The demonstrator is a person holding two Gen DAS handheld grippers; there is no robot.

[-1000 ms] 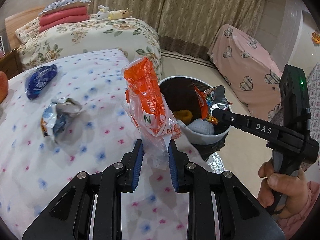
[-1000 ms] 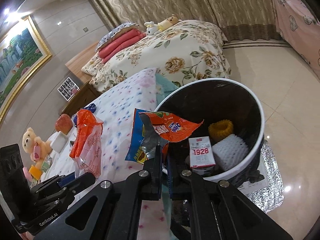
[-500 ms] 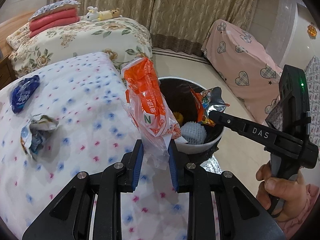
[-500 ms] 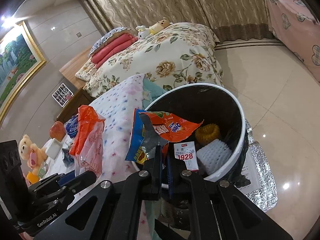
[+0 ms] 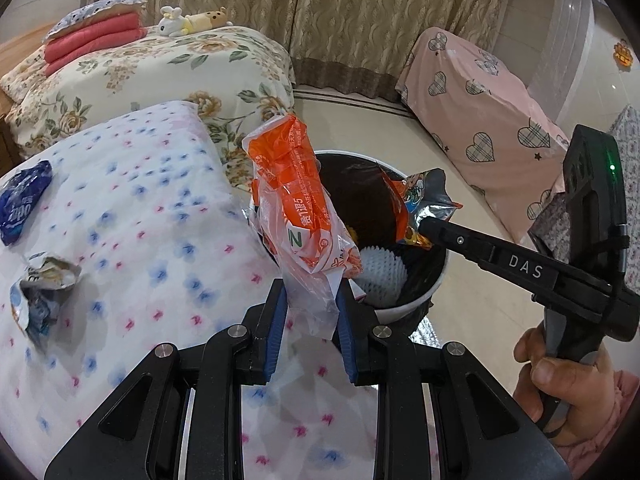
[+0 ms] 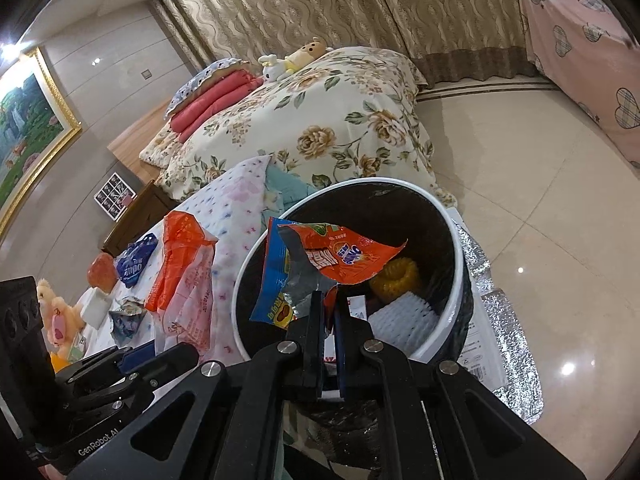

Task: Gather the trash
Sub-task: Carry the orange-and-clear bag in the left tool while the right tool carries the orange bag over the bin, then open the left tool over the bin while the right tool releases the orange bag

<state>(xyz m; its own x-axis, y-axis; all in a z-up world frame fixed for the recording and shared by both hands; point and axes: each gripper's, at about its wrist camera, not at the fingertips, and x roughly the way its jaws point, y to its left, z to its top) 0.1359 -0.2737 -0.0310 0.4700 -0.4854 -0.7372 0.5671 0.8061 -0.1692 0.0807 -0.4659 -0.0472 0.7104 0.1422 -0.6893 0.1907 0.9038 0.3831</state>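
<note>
Two pieces of trash are held at once: the orange-and-clear plastic bag (image 5: 298, 216) stands up at centre frame in the left wrist view, its clear tail pinched between the blue pads of the left gripper (image 5: 310, 316), jaws part closed on it. The torn red-and-blue foil snack wrapper (image 6: 320, 266) sits mid-frame in the right wrist view, clamped in the fully closed right gripper (image 6: 329, 320) and hanging over the mouth of the white-rimmed trash bin (image 6: 460, 280). The bin is black-lined and already contains a white foam fruit net (image 6: 404, 318), a yellow ring-shaped item (image 6: 398, 274) and a small box that is partly hidden. The bag is at the near rim, not clearly over the opening. Still on the dotted bedsheet (image 5: 132, 208) at left of the left view: a crumpled wrapper (image 5: 42, 292) and a blue packet (image 5: 24, 204). Judgement: release into the bin comes next. Risks: the light wrapper could catch on the rim or flutter out to the floor if it is let go too near the edge; the bag, gripped only by thin film, may slip or fall on the sheet if released short of the opening; the grippers are close together and could bump.
</note>
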